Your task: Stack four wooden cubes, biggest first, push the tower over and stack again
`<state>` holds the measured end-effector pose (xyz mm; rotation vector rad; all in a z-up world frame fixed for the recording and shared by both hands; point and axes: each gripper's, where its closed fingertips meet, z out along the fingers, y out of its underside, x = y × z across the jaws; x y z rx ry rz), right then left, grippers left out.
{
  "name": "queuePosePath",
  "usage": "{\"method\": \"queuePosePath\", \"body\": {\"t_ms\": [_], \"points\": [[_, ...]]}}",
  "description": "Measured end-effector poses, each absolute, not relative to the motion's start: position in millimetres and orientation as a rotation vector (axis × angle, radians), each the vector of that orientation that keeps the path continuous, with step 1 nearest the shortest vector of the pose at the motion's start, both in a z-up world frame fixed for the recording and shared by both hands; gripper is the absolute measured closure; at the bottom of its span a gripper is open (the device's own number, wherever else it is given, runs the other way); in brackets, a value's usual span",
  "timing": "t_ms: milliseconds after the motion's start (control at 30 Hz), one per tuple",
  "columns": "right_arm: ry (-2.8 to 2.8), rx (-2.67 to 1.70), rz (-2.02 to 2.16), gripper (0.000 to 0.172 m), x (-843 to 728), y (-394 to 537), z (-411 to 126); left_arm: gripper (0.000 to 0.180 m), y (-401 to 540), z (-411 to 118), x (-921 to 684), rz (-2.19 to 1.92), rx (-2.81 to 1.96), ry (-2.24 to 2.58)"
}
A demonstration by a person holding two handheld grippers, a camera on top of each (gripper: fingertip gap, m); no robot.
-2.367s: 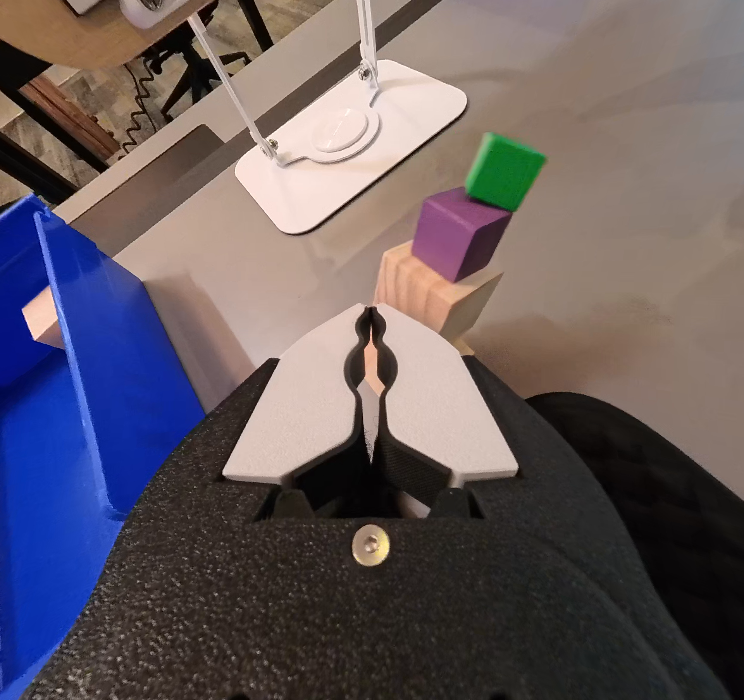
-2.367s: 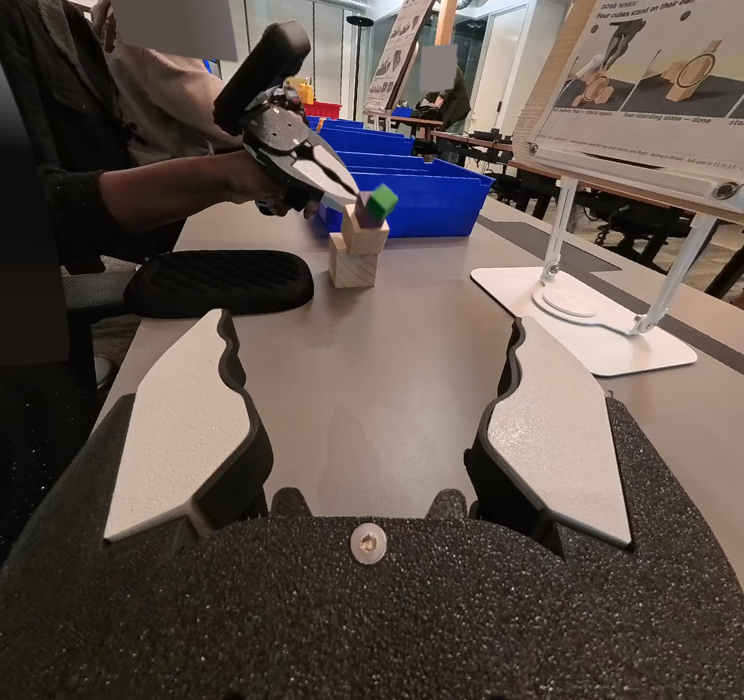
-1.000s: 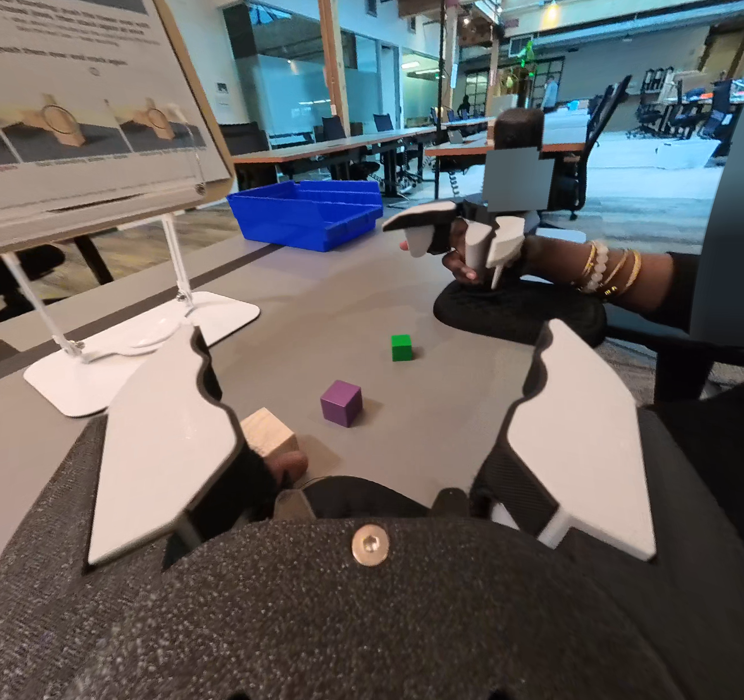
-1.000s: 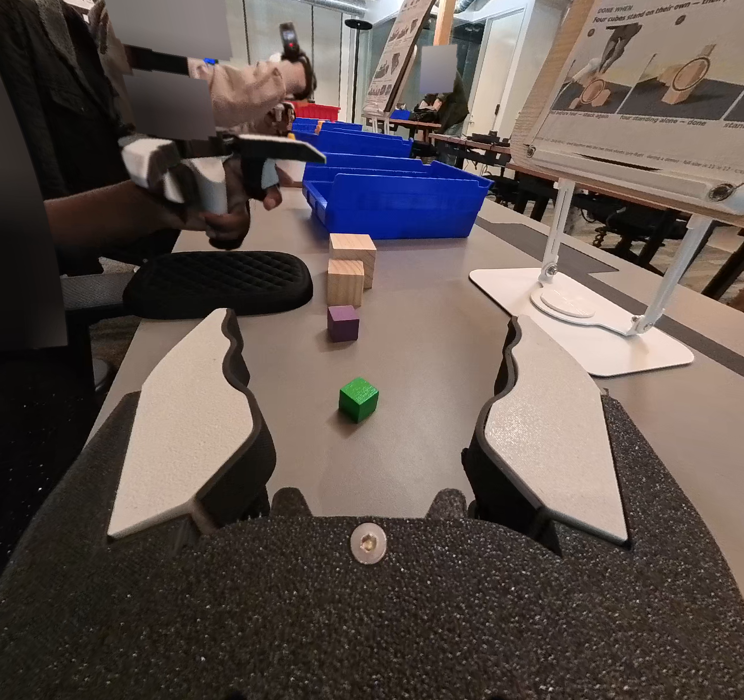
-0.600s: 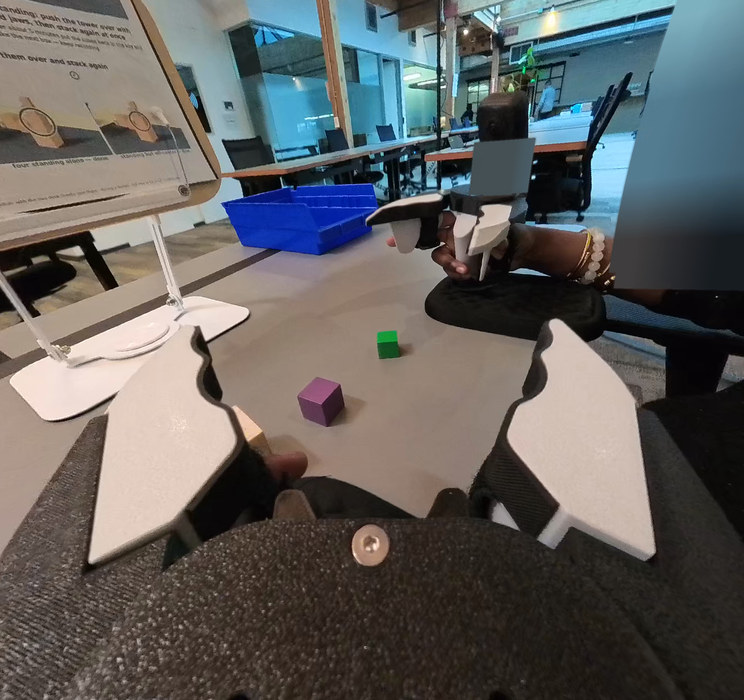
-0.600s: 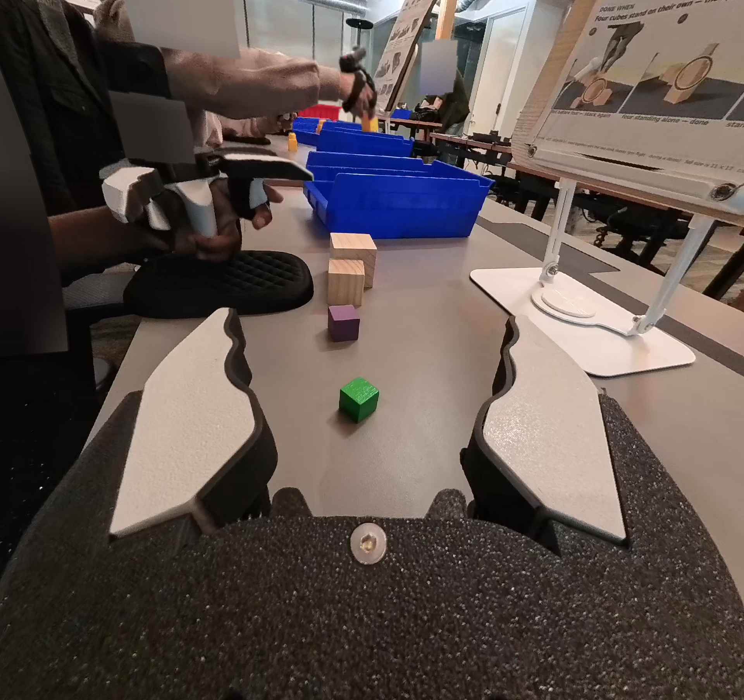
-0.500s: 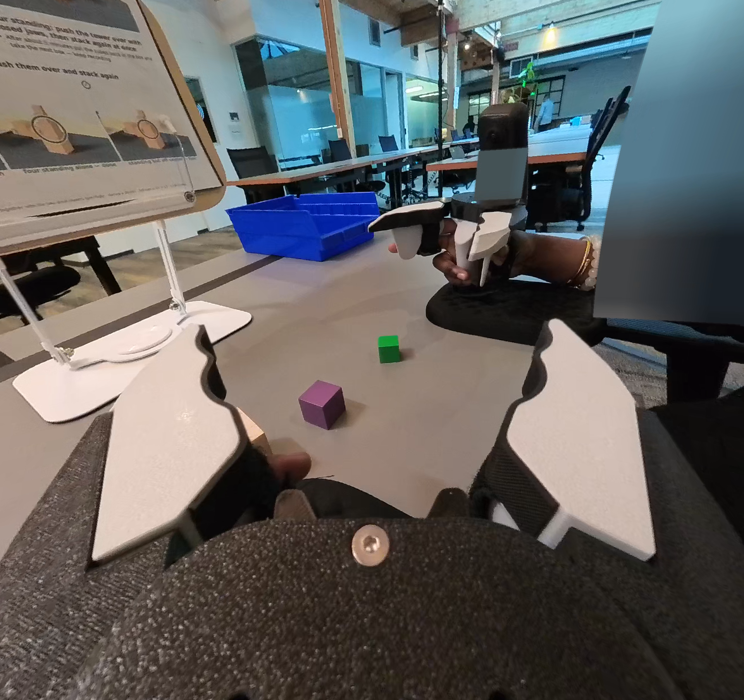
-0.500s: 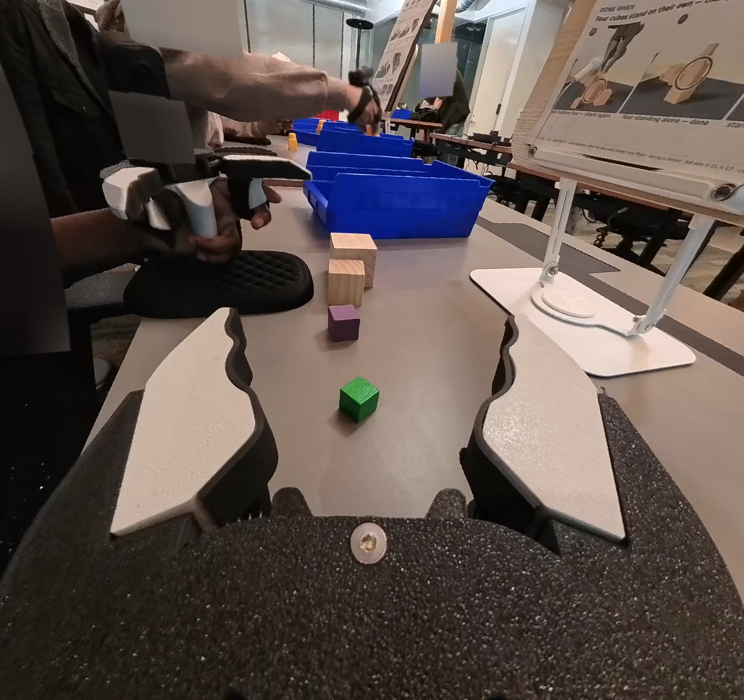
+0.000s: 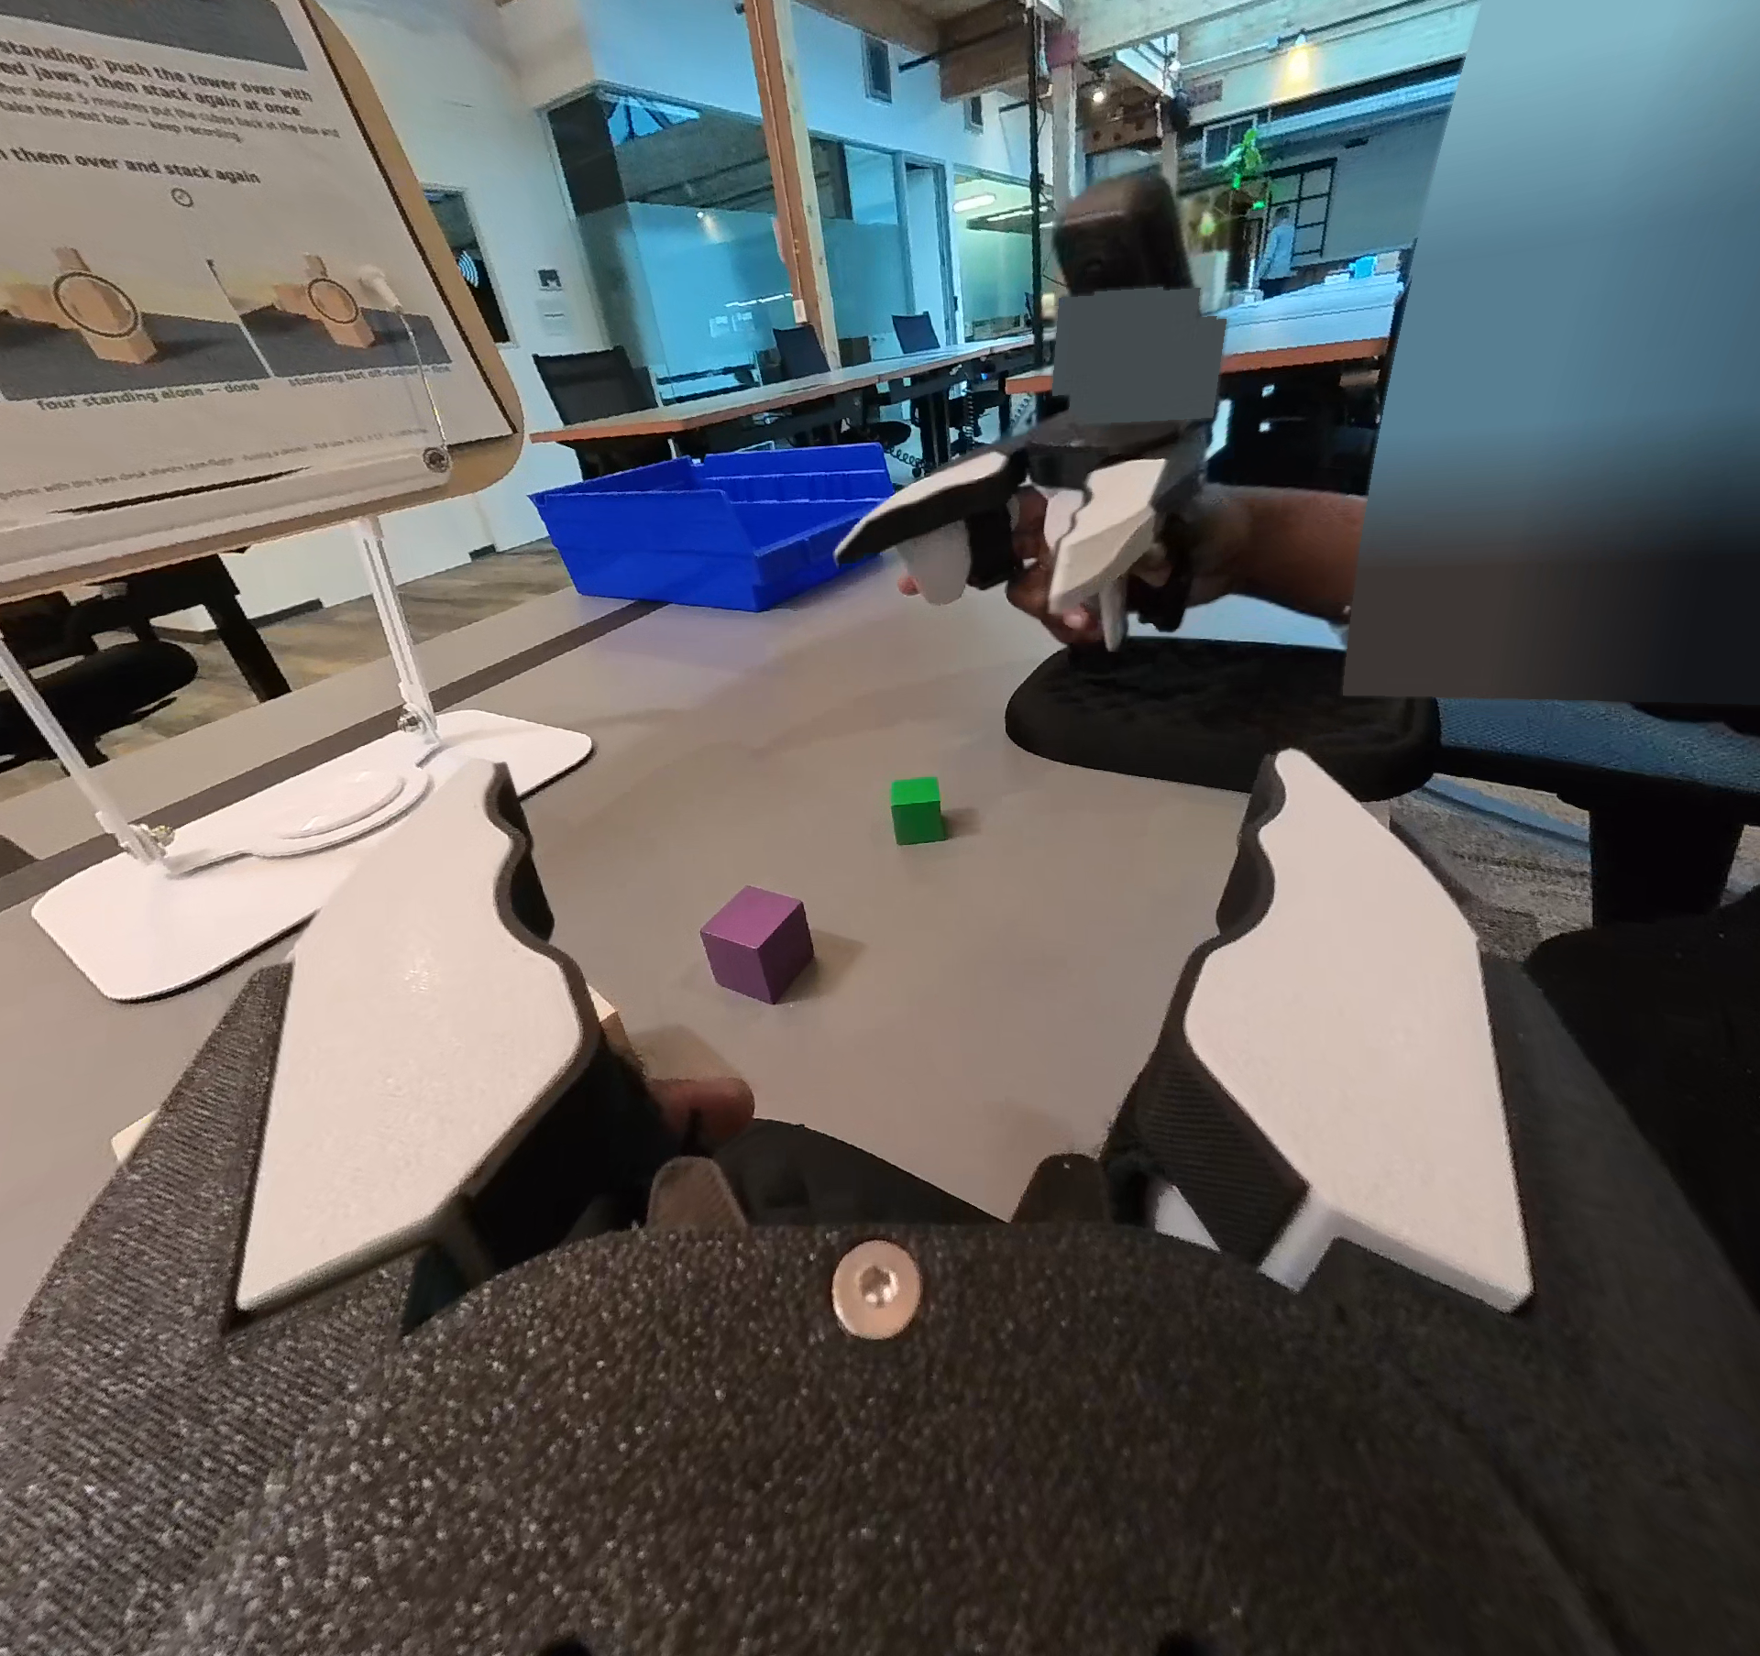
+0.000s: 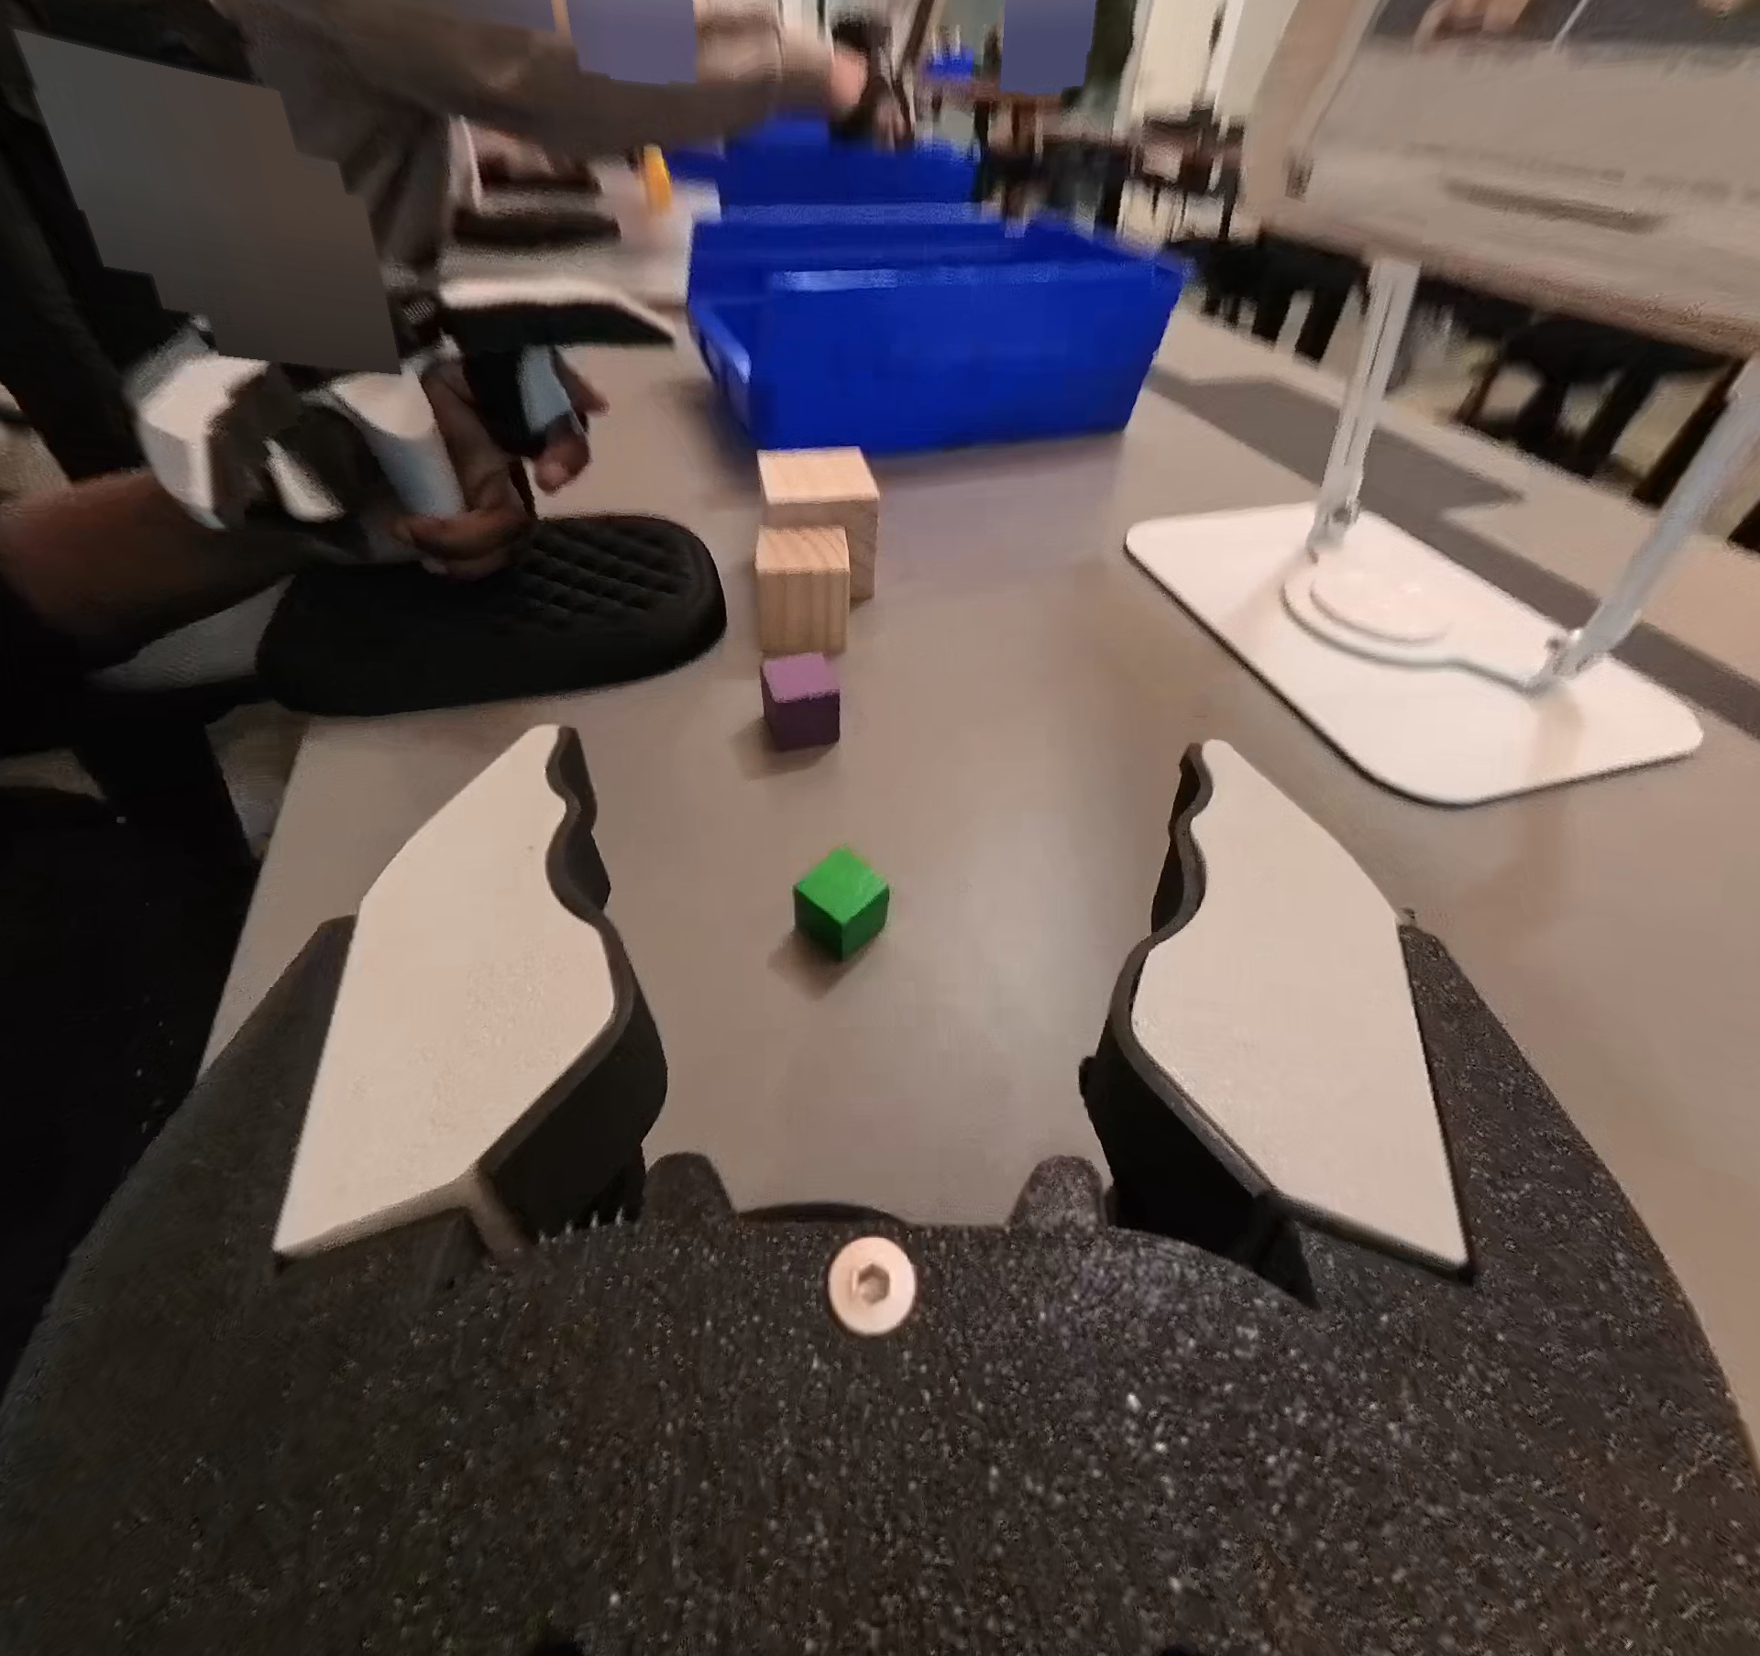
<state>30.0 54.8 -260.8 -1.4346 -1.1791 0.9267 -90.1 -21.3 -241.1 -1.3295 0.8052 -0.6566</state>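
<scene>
Four cubes lie toppled in a row on the grey table, no longer a leaning tower: green cube nearest the empty, wide-spread right gripper, then purple cube, two wooden cubes, left gripper likewise spread, empty.

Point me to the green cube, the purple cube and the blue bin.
green cube [image 10: 842, 903], right wrist view, its upper front corner.
purple cube [image 10: 800, 698], right wrist view, middle of its front face.
blue bin [image 10: 943, 372], right wrist view, its near wall.
</scene>
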Motion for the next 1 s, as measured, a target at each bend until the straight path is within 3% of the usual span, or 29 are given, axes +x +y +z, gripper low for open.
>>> {"method": "queuePosePath", "body": {"t_ms": [333,1000], "points": [[-1.583,-1.654,0.709,0.081,-71.4,64.1,-250.9,0.044,-21.9,-238.7,-92.8,-0.664,-1.314,0.787],[-1.812,-1.824,0.589,0.106,-206.9,84.6,-319.6,0.047,-22.9,-236.9,-94.4,-0.680,-1.301,0.775]]}}
